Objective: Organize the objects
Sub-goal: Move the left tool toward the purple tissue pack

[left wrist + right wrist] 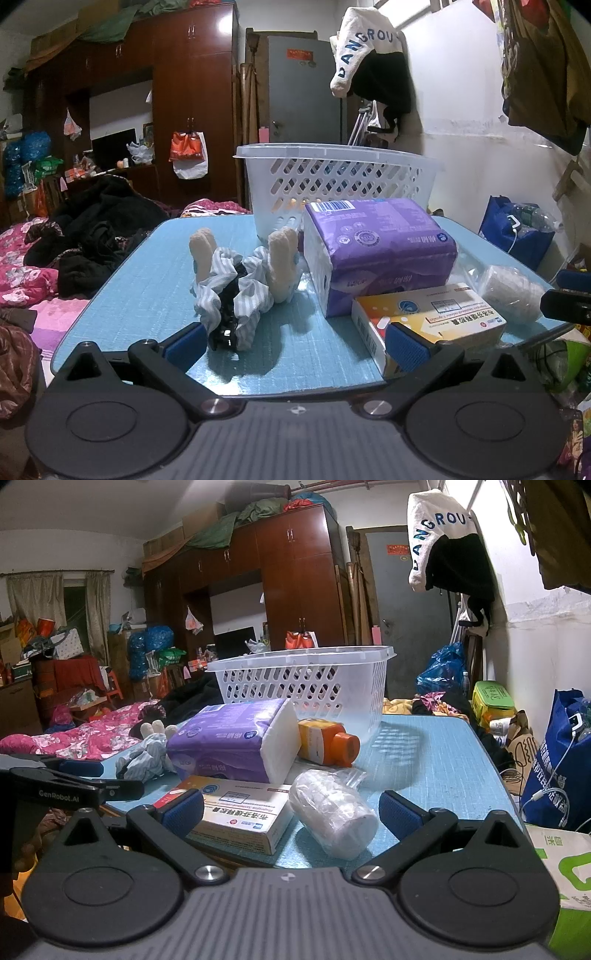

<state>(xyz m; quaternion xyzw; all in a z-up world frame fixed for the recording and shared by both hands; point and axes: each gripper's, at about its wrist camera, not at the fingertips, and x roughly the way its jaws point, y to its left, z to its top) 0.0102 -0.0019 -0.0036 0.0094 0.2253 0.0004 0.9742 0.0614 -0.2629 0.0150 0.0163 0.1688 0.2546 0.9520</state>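
Basket (306,679) stands on the table (424,760); orange bottle (327,744) lies beside it.

Right gripper (288,814) spread wide at near table (443,760) edge, holding nothing. Between its fingers: medicine box (240,814), bagged white roll (334,818). Farther: purple tissue pack (232,738), orange bottle (327,742), white basket (306,681).

You see a white perforated plastic basket (303,679), smooth and faintly translucent, on a matt blue woven-textured tabletop (140,288). The purple tissue pack (376,251) wears glossy film; the striped blue-white scrunchie (236,291) is soft, crinkled cloth.
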